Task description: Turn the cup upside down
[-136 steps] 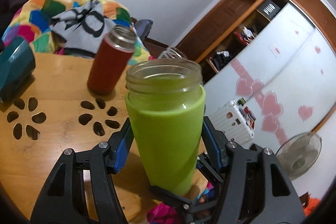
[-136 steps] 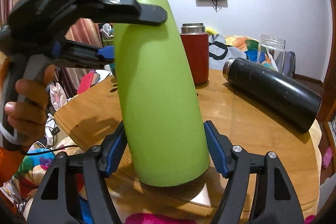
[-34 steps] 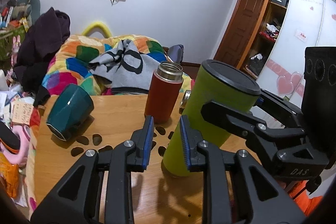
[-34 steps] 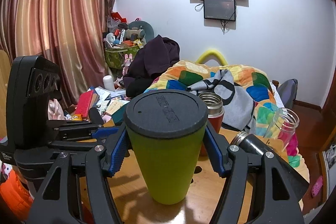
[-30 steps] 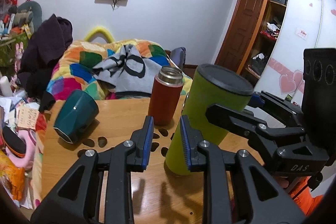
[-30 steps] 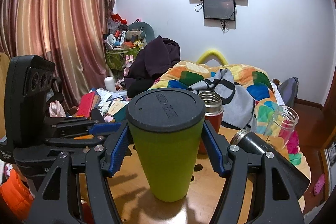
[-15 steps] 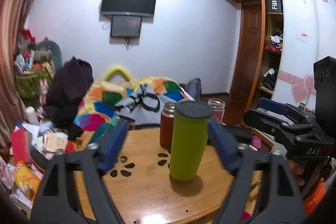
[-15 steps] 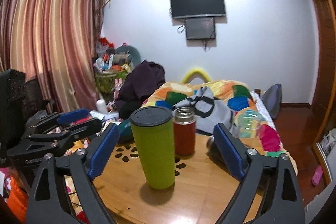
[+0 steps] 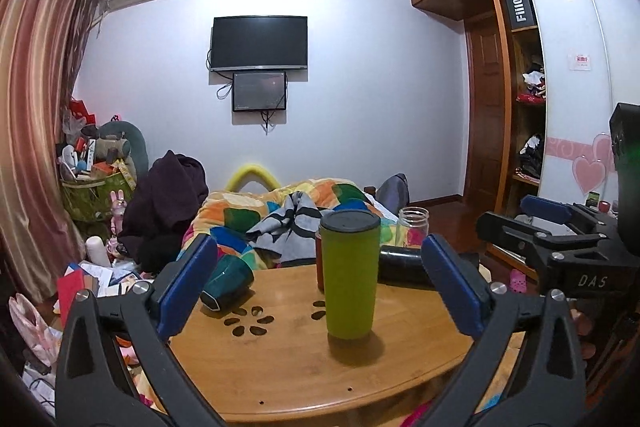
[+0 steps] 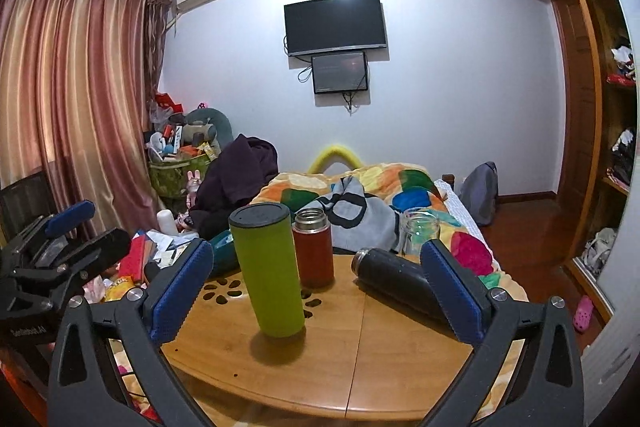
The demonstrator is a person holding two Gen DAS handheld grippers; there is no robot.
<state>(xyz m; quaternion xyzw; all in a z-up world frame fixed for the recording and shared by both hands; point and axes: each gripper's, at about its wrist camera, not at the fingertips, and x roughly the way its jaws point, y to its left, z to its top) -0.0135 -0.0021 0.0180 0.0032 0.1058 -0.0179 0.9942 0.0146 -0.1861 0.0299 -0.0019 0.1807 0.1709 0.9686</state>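
Round wooden table [image 9: 280,367] fills the lower frame; the green cup [image 9: 349,273] stands inverted at its centre. Both the left gripper [image 9: 320,283] and right gripper [image 10: 316,291] gape, empty. Its rubbery sleeve looks grippy, rigid; grasp mid-body.

My left wrist camera looks level over the round table [image 9: 280,379] from its near edge toward the wall TV [image 9: 259,43], standing well back. My right wrist camera faces the same TV [image 10: 335,23] from further right. Both share the table [image 10: 360,367], bed, TV wall.
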